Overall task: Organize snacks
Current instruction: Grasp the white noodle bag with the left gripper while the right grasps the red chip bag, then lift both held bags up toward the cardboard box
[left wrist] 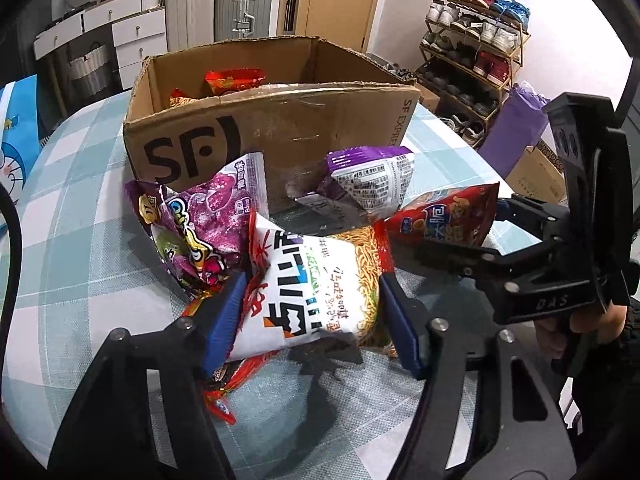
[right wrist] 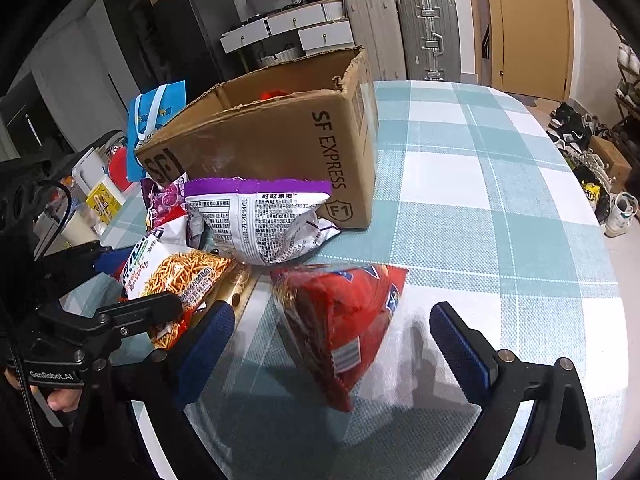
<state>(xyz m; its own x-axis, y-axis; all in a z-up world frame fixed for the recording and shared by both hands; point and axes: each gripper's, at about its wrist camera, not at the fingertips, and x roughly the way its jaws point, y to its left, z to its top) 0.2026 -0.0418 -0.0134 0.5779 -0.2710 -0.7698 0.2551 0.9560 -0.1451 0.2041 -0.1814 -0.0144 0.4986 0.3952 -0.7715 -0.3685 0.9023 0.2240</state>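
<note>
An open SF cardboard box (left wrist: 280, 128) (right wrist: 280, 136) stands on the checked tablecloth with a few snack packs inside. Loose packs lie in front of it. My left gripper (left wrist: 312, 312) has its jaws on both sides of a white noodle-snack bag (left wrist: 316, 280) (right wrist: 176, 276), touching it. A purple candy bag (left wrist: 208, 216) and a purple-topped white bag (left wrist: 368, 180) (right wrist: 260, 220) lie beside it. My right gripper (right wrist: 336, 344) is open around a red snack bag (right wrist: 340, 320) (left wrist: 444, 216), its pads apart from the bag.
The table (right wrist: 500, 200) stretches right of the box. A blue cartoon bag (left wrist: 16, 152) (right wrist: 156, 120) is at the left edge. Suitcases (left wrist: 224, 4), drawers and a shoe rack (left wrist: 472, 48) stand beyond the table.
</note>
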